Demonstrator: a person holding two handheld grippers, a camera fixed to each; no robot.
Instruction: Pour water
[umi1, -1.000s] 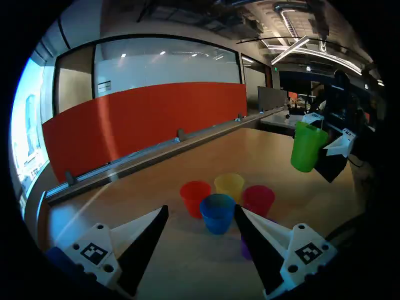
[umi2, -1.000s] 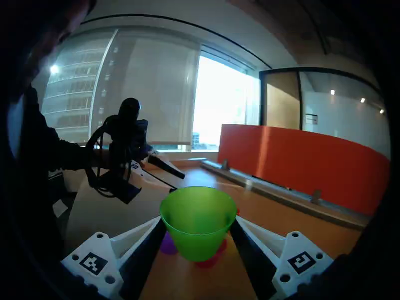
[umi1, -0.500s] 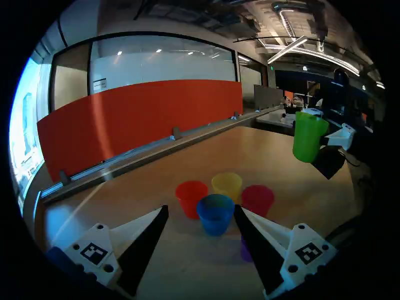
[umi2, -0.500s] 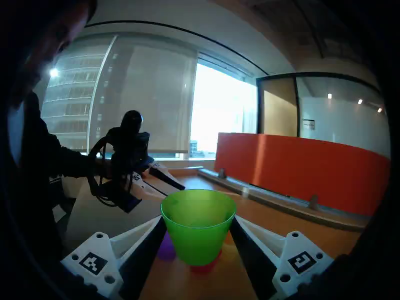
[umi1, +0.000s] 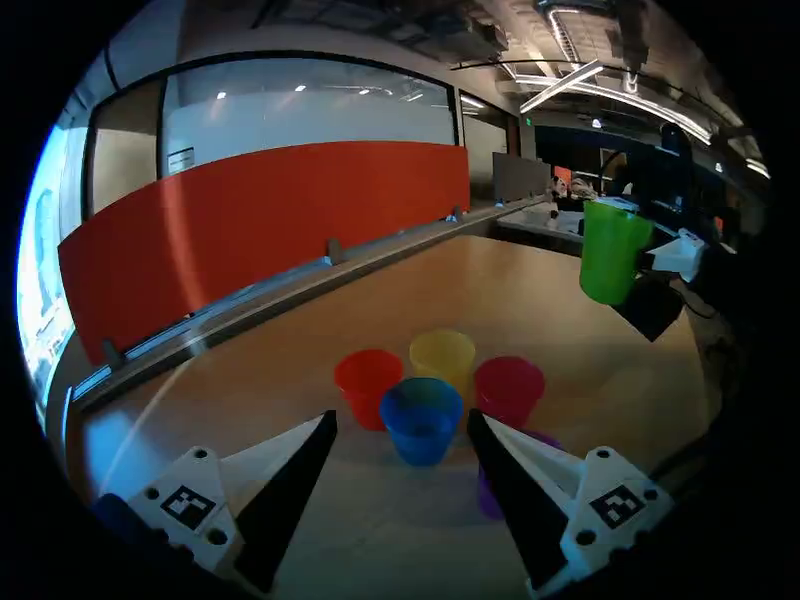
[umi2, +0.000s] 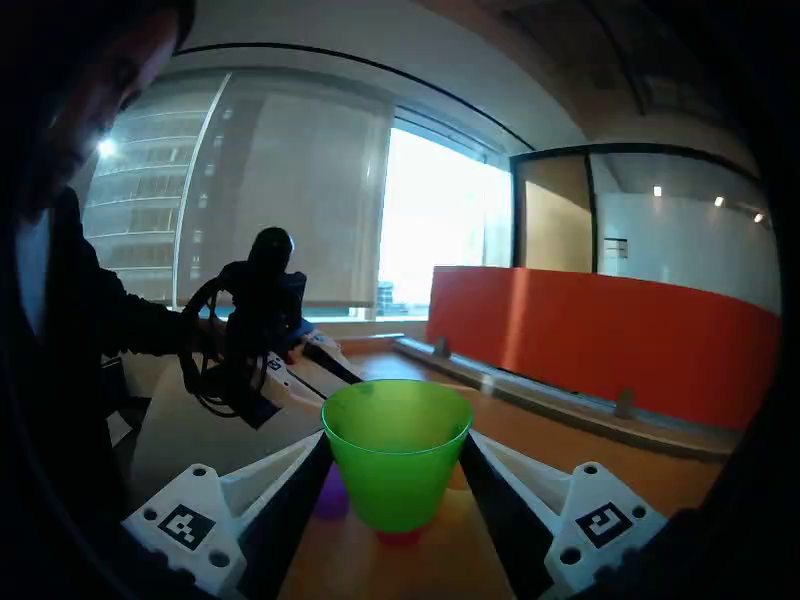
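We hold a green cup (umi2: 397, 460) in the right gripper (umi2: 397, 440). Its two white fingers squeeze the cup from both sides, just under the rim. The cup is bright green plastic, and light shines through it a little. It is wide at the top and narrow at the bottom. It stands straight up, in the air above the table (umi1: 560, 330). We look down into its round mouth in the right gripper view, but we cannot tell if water is inside.

Our left gripper (umi1: 399, 415) is low over the table. Its fingers are spread wide and grip nothing. Just in front of them is a bunch of little cups standing close together. The blue cup (umi1: 420, 420) is nearest. Behind it are the orange-red cup (umi1: 368, 385), the yellow cup (umi1: 441, 358) and the dark pink cup (umi1: 508, 388). A purple cup (umi1: 490, 490) peeks out from behind one finger.

In the left gripper view the green cup is up high and far off to the side, well apart from the little cups. A long orange wall (umi1: 260, 220) runs along the back of the table.
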